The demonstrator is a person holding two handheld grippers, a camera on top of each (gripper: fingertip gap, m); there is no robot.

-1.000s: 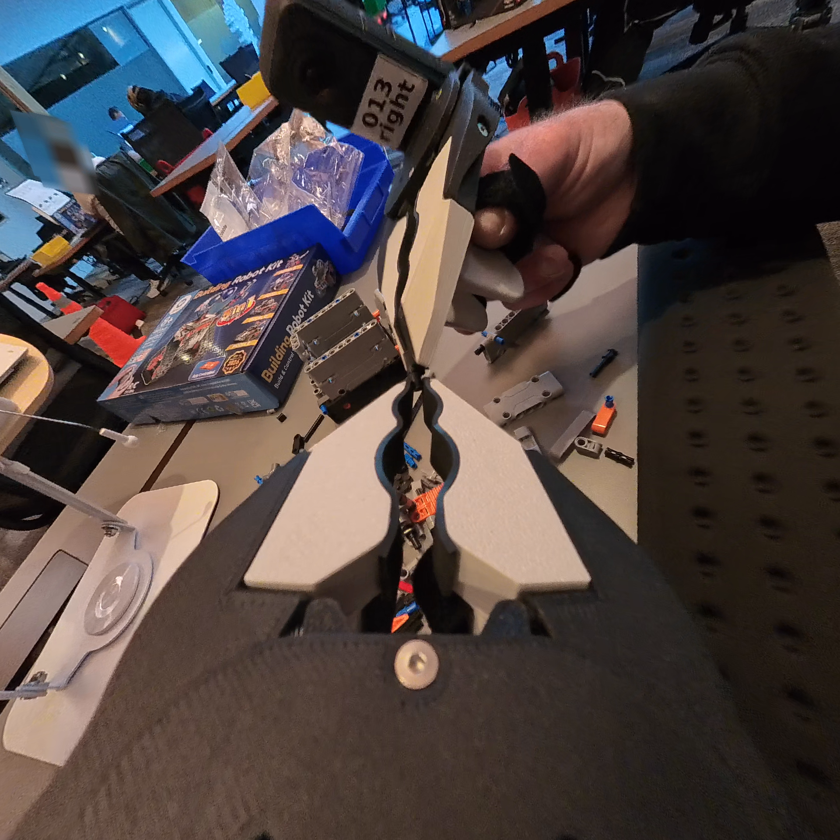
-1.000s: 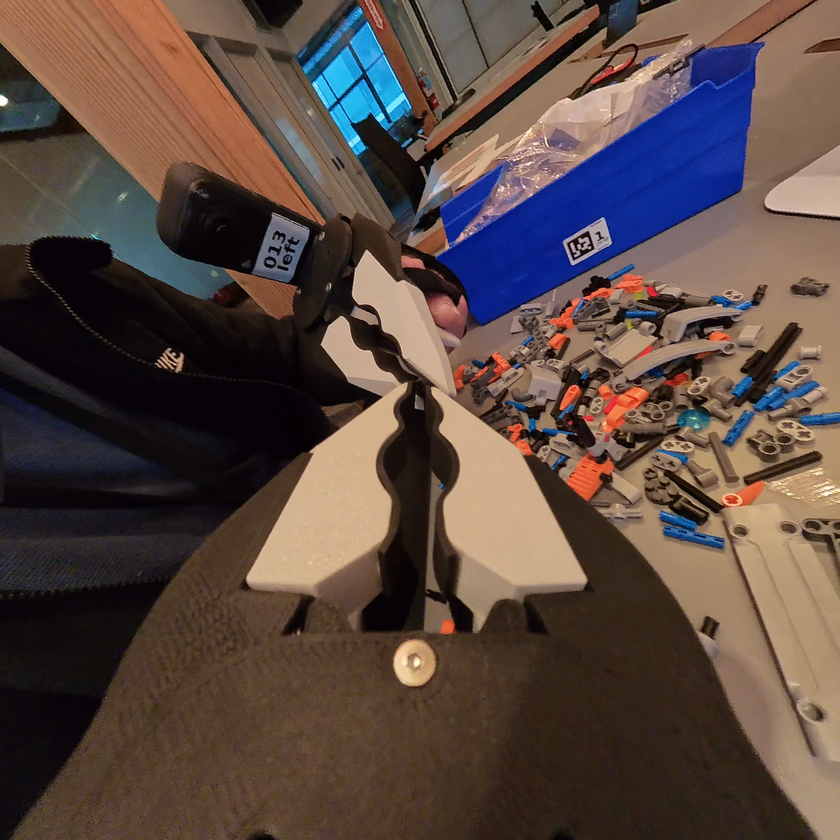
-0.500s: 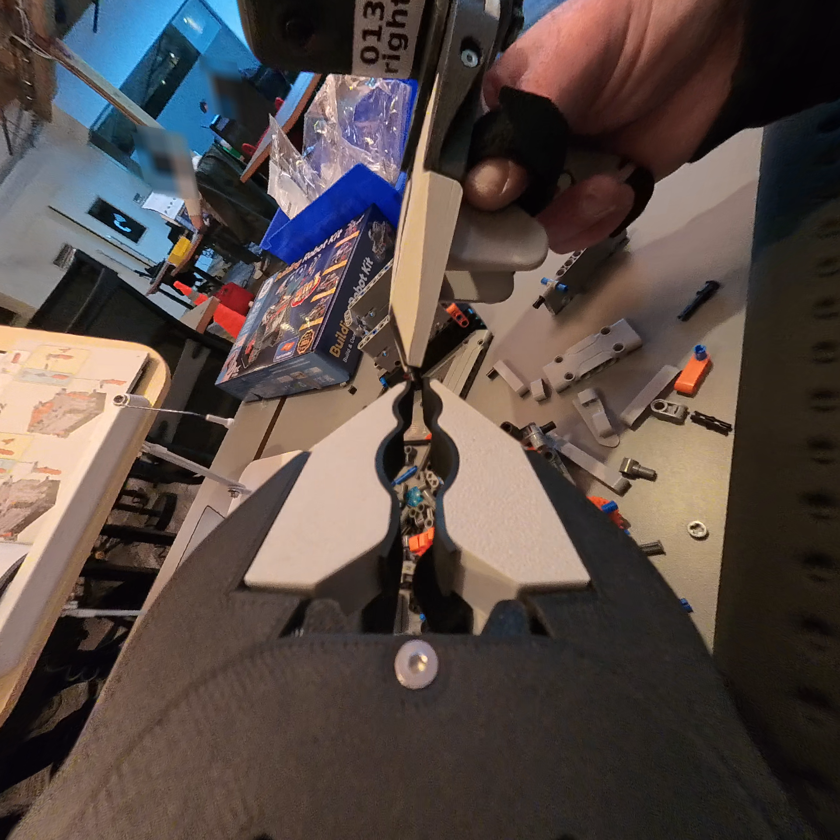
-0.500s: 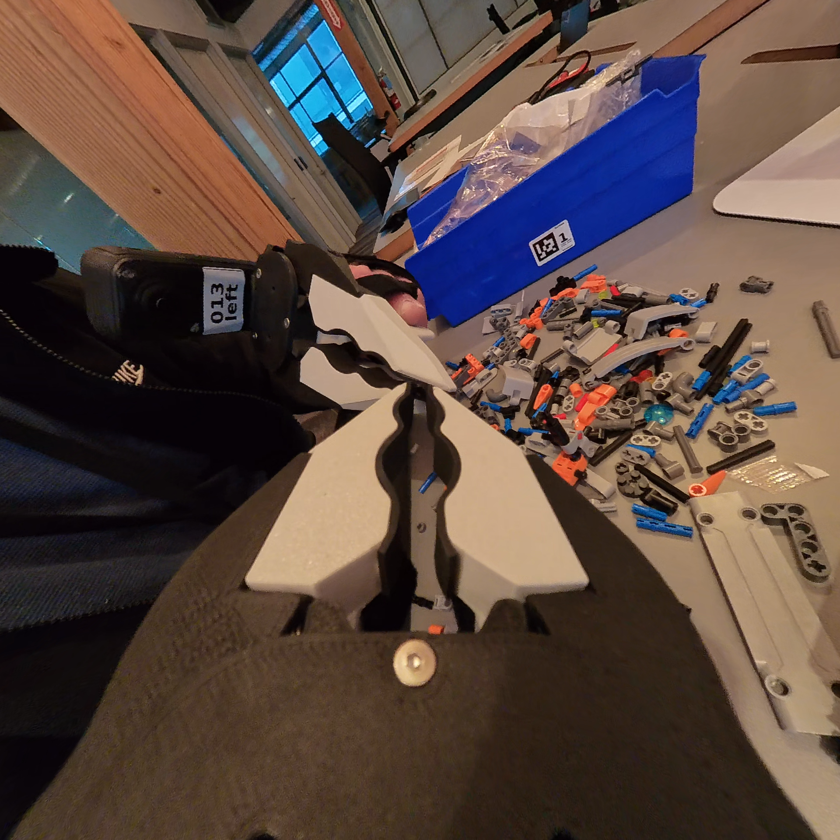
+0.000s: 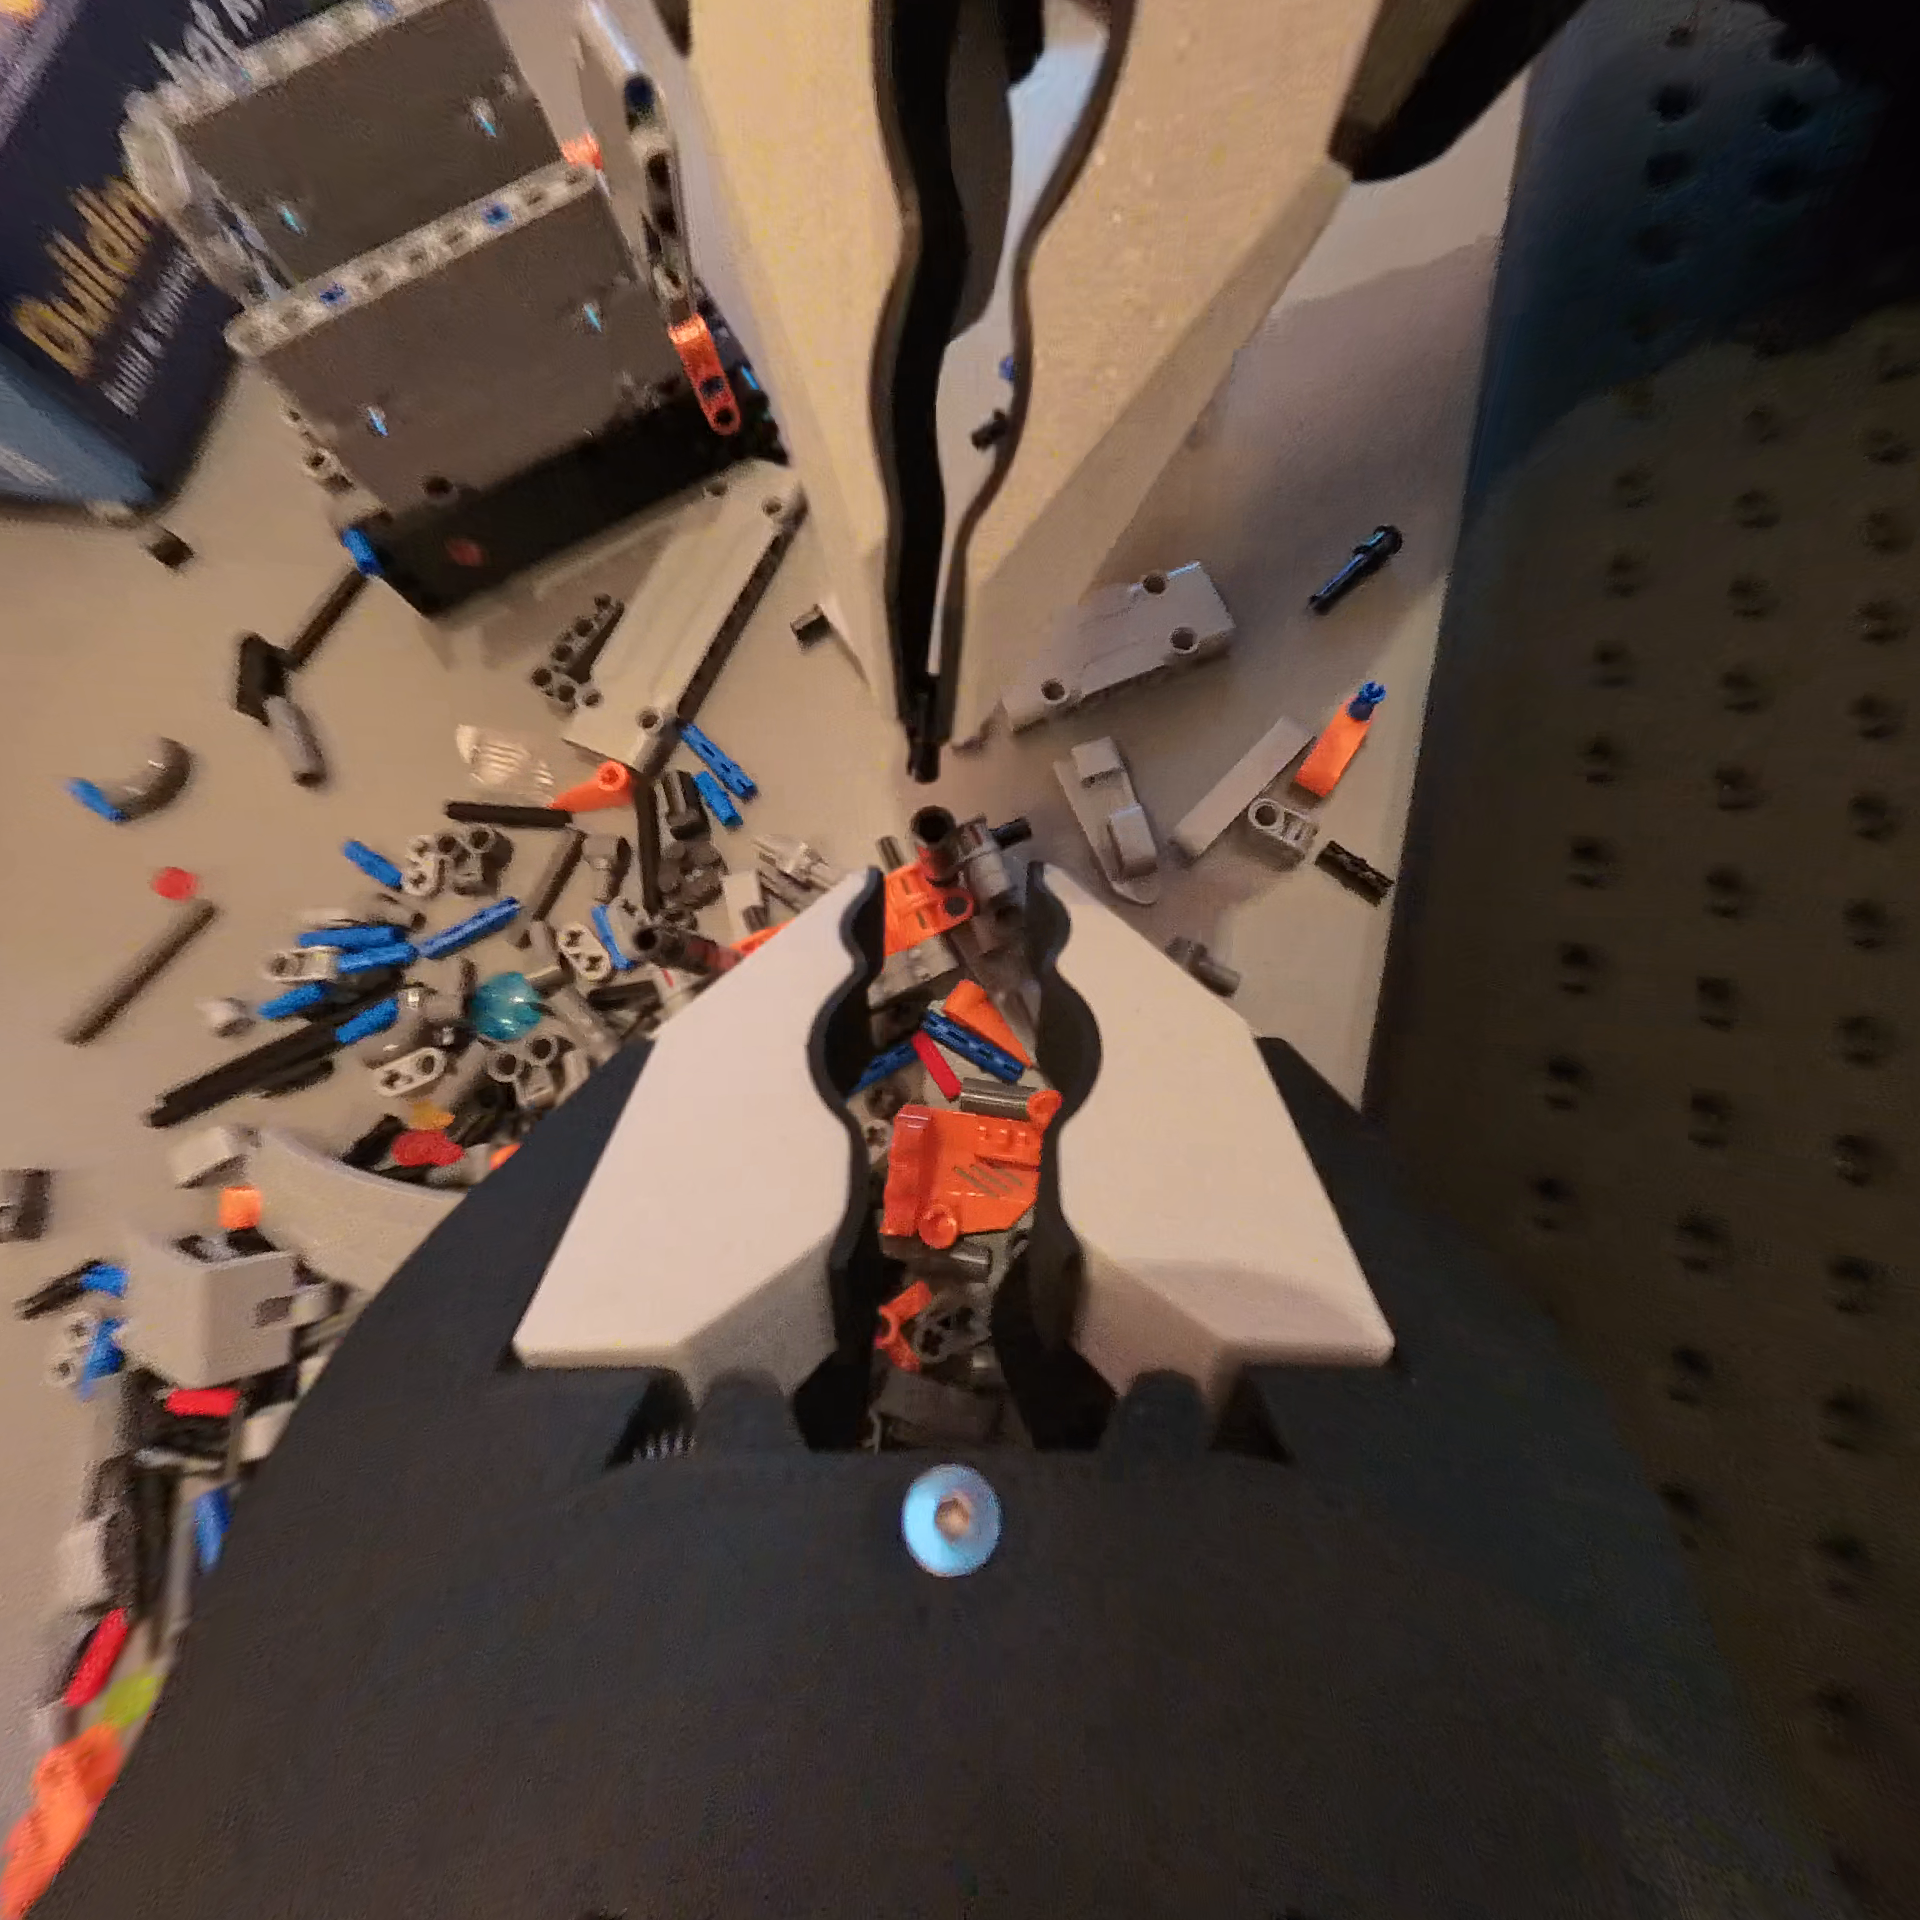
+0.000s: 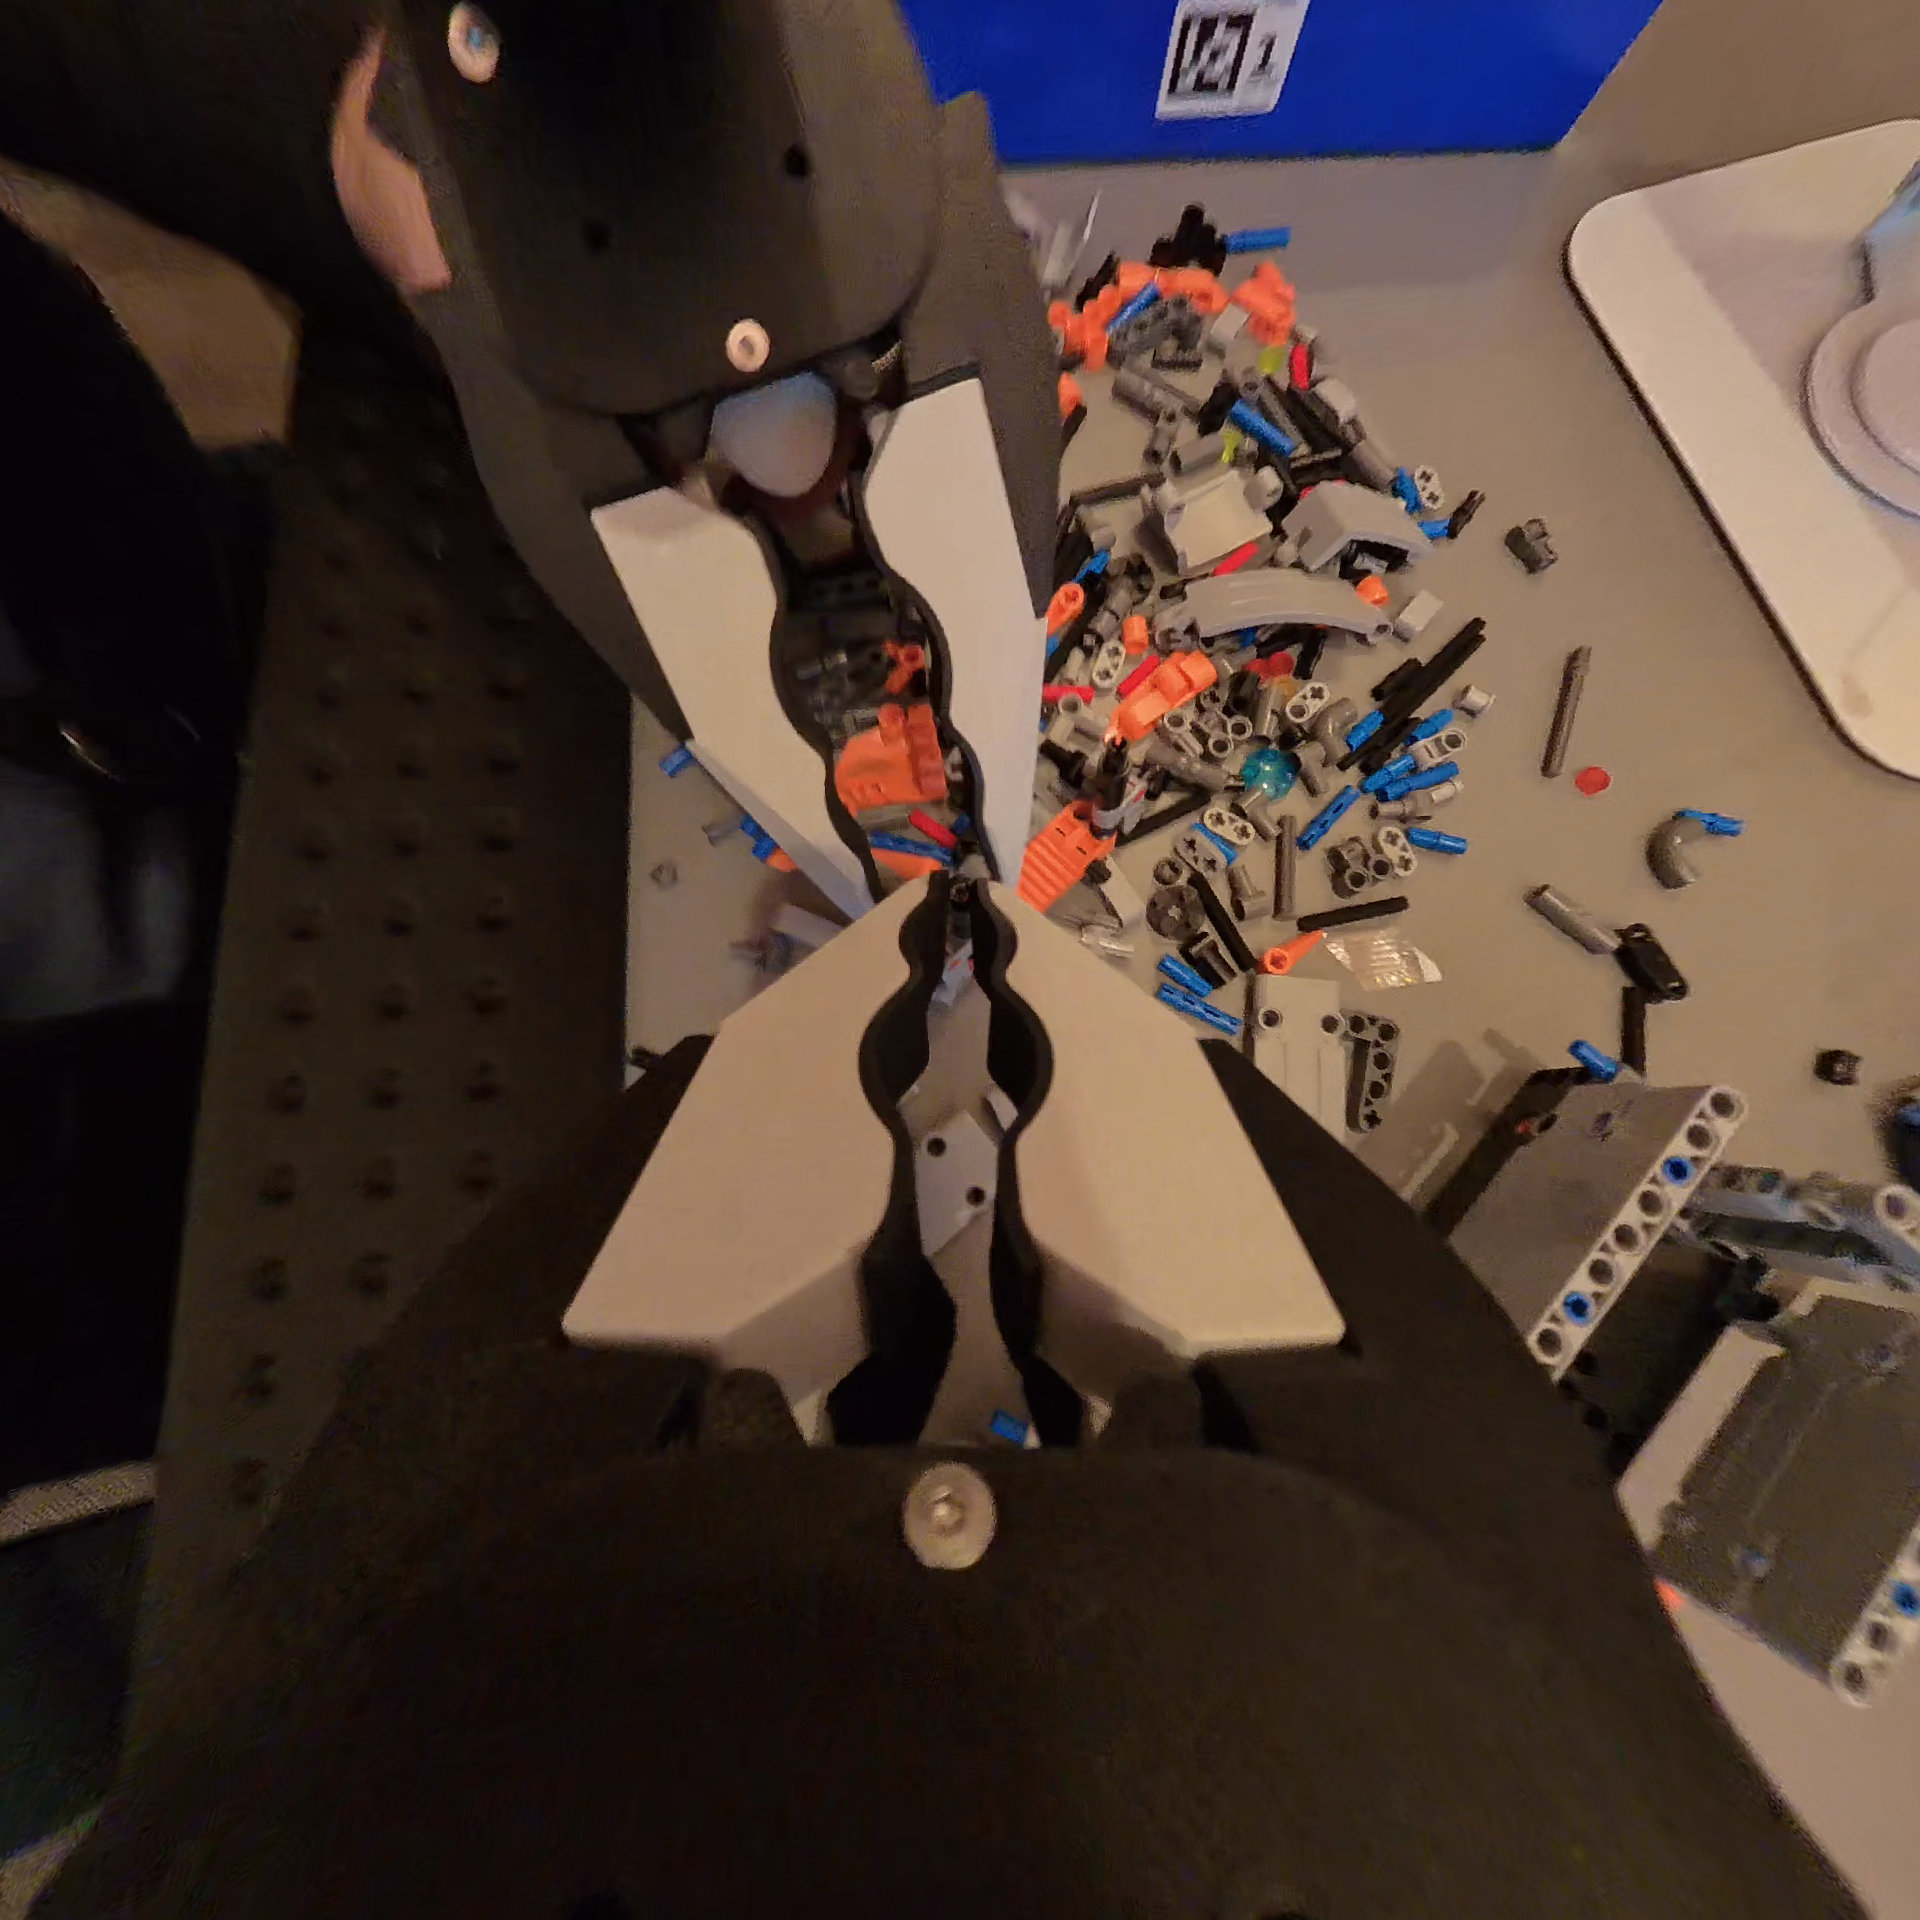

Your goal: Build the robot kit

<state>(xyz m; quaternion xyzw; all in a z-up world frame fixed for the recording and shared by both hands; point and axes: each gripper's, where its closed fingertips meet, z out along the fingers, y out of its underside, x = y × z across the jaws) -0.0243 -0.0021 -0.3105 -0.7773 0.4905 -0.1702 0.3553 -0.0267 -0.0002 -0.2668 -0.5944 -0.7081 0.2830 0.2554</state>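
Note:
My left gripper (image 5: 951, 878) is open by a narrow gap and empty, pointing down over a heap of small building pieces (image 5: 468, 987). An orange panel piece (image 5: 961, 1164) on the table shows through the gap. My right gripper (image 6: 964, 888) is shut, with what looks like a small black pin (image 5: 921, 767) pinched at its very tip. It also shows in the left wrist view (image 5: 922, 748), coming down from the top. The two grippers meet almost tip to tip just above the heap (image 6: 1247, 707). The left gripper's fingers (image 6: 717, 644) show in the right wrist view.
A grey built block with beams (image 5: 436, 312) stands beside a dark blue box (image 5: 73, 260). A blue bin (image 6: 1039, 83) is at the back and a white base plate (image 6: 1714, 364) at the right. A dark perforated surface (image 5: 1662, 935) borders the table. A grey panel (image 5: 1122, 634) lies near the tips. The left gripper's tips are roughly 4 cm from the right gripper's. Left tips and right tips are each some 30 cm from the white base plate (image 6: 1714, 364).
Both grippers have tilted down from level to point at the table and moved closer to the heap. The left gripper's jaws have opened; the right stays shut.

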